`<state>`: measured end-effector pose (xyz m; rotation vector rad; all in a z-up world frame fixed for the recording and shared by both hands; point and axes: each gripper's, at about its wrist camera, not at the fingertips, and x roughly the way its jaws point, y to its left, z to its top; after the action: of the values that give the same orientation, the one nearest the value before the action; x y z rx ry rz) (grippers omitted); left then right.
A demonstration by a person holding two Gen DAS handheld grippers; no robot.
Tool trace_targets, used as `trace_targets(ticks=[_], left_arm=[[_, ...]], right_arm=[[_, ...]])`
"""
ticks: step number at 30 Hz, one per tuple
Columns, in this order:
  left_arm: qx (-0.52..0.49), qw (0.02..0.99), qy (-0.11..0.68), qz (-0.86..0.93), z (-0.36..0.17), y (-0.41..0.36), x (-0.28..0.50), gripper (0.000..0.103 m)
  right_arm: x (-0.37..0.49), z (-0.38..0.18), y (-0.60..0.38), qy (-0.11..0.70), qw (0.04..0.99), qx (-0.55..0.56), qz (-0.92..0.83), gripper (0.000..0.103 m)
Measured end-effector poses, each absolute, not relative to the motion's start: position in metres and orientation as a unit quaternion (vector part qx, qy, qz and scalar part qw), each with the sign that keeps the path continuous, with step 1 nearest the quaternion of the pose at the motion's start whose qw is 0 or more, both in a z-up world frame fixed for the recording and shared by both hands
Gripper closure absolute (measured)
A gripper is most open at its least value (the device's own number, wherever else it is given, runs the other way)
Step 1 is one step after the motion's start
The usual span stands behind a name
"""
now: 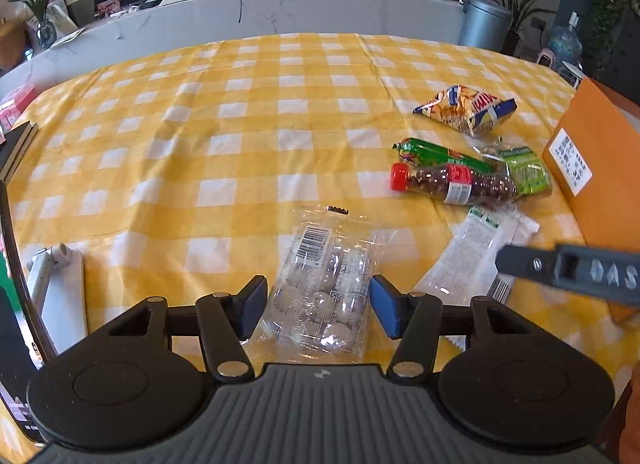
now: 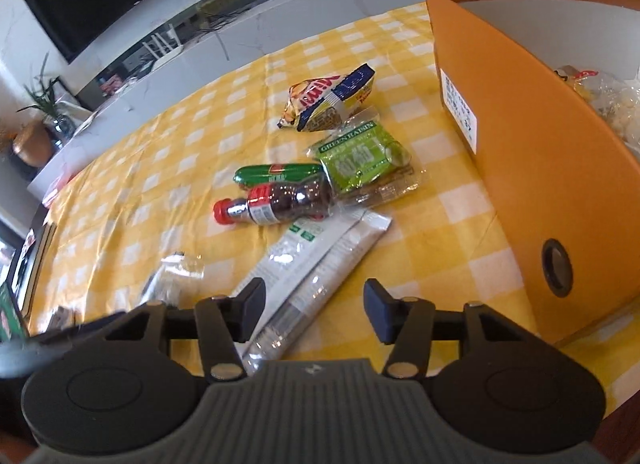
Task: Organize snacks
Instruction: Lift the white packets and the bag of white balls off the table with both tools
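Left wrist view: the left tongs point(image 1: 318, 306) stood open astride a clear snack packet point(image 1: 320, 288) lying on the table point(image 1: 200, 144), its long axis running away from the camera. Right wrist view: the right tongs point(image 2: 314, 310) stood open above two white snack sachets point(image 2: 316, 264) lying diagonally, far ends pointing up-right toward the orange box point(image 2: 520, 168).

glossy clear plastic packet point(image 1: 320, 288), cloth tablecloth point(image 1: 200, 136)

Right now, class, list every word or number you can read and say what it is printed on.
"GREEN RAISIN": green raisin packet.
"MINI", partly creased: yellow and blue snack bag.
Orange box label: too blurred.
Bottle label: too small.
Barcode digits on clear packet: unreadable.
White sachets: blurred.
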<state>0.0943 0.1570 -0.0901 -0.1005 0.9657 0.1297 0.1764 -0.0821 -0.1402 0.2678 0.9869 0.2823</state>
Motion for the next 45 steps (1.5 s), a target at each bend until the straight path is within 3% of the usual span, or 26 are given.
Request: trace_targets(ticks=[7,18,23,25,28,35,45], left_arm=[[-0.002,0.886,0.461,0.039,-0.096,0.156,0.092,0.031],[-0.018,0.876,0.481,0.017,-0.1,0.165,0.098,0.022],[-0.013,0.876,0.481,0.017,-0.101,0.164,0.098,0.022],[-0.015,0.876,0.483,0.014,-0.1,0.163,0.097,0.028],[-0.008,0.875,0.483,0.005,-0.1,0.158,0.094,0.031],[-0.003,0.875,0.484,-0.016,-0.099,0.147,0.084,0.035],[-0.06,0.868,0.492,-0.026,-0.094,0.134,0.077,0.035]], right_arm=[[0.19,-0.143,-0.056,0.505,0.853,0.118,0.062,0.037],[0.186,-0.147,-0.01,0.505,0.862,0.034,0.036,0.02],[0.183,-0.147,-0.009,0.502,0.864,0.014,0.041,0.025],[0.181,-0.146,-0.011,0.494,0.868,0.005,0.048,0.038],[0.176,-0.145,-0.02,0.481,0.873,-0.003,0.082,0.042],[0.171,-0.146,-0.053,0.467,0.861,-0.037,0.199,0.046],[0.16,-0.142,-0.085,0.462,0.796,-0.186,0.345,0.046]])
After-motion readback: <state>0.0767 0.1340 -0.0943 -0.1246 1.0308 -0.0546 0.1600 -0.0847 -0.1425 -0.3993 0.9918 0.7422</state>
